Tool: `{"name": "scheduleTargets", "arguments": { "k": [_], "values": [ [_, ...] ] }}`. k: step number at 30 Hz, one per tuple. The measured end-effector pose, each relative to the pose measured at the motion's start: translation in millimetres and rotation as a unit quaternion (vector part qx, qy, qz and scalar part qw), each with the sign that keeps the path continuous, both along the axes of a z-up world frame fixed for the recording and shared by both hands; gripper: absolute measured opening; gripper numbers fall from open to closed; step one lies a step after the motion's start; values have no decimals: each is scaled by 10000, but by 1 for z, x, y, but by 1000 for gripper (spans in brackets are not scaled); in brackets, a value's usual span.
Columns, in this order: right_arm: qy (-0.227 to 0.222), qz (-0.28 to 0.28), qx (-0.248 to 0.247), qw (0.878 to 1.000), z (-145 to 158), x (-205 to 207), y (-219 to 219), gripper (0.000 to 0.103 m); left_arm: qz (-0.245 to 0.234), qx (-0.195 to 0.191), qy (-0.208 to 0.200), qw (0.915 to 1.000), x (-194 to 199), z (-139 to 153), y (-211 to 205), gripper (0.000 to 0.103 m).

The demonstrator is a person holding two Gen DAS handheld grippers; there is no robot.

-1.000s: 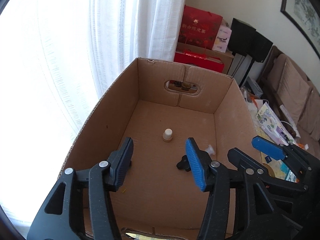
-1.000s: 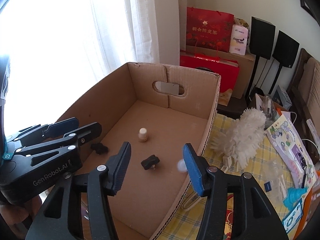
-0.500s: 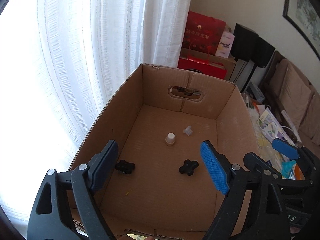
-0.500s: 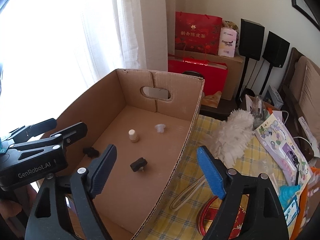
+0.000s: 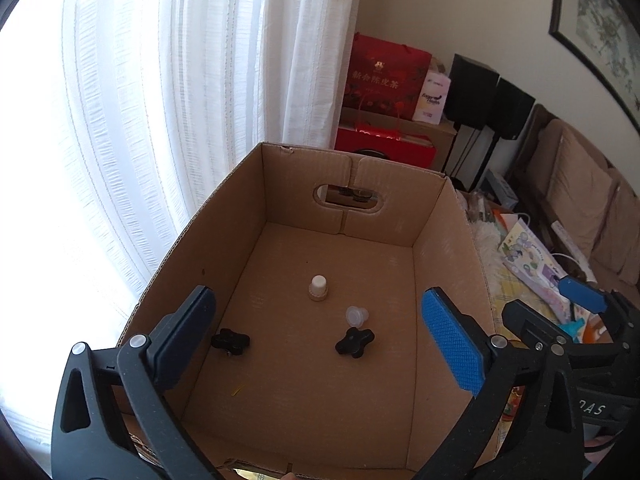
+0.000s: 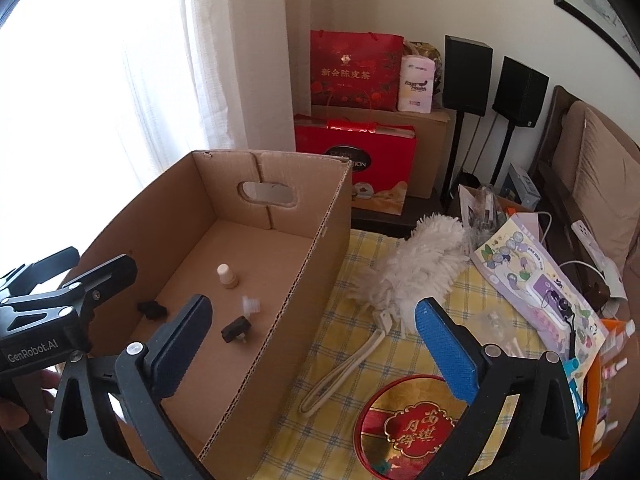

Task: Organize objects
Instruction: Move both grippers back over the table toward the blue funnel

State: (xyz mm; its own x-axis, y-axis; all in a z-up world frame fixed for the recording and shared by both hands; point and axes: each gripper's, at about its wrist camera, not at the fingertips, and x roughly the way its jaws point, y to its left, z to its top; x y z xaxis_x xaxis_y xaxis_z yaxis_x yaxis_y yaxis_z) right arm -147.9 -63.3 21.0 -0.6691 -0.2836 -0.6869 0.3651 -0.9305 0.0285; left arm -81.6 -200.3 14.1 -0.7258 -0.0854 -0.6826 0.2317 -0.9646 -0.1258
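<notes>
Left wrist view: left gripper (image 5: 318, 336) hangs wide open and empty above the cardboard box (image 5: 440, 280), clear cap (image 5: 357, 316) mid-floor beside a black knob (image 5: 355, 342). Right wrist view: right gripper (image 6: 312, 344), gaping and empty, straddles the box's right wall; the white duster (image 6: 420, 268) lies ahead-right on the table, handle toward the jaws, so I'd guess right's nearer.

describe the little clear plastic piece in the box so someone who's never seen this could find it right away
Look into the open cardboard box by the curtained window. On its floor lie four small things: two black knobs, a cream cap and the clear plastic piece, just beyond the right-hand black knob. It alone is see-through.
</notes>
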Motion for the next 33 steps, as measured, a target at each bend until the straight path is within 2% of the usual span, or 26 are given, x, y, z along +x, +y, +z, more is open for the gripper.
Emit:
{"name": "scheduleTargets", "arguments": {
  "k": [3, 7, 16, 28, 33],
  "values": [
    [35, -68, 39, 10000, 1, 1, 8, 103, -33, -5, 42, 10000, -1, 1, 6, 103],
    [53, -182, 41, 9998, 3, 1, 21, 103, -159, 198, 72, 9997, -4, 3, 15, 103],
    [80, -482, 80, 9988, 3, 2, 61, 103, -362, 268, 88, 9989, -12, 8, 45, 103],
    [153, -935, 127, 9954, 10, 5, 124, 103, -1119, 142, -18, 9936, -27, 11, 114, 103],
    [125, -1150, 124, 9932, 9, 7, 153, 103, -1394, 279, -24, 9898, -32, 11, 138, 103]
  ]
}}
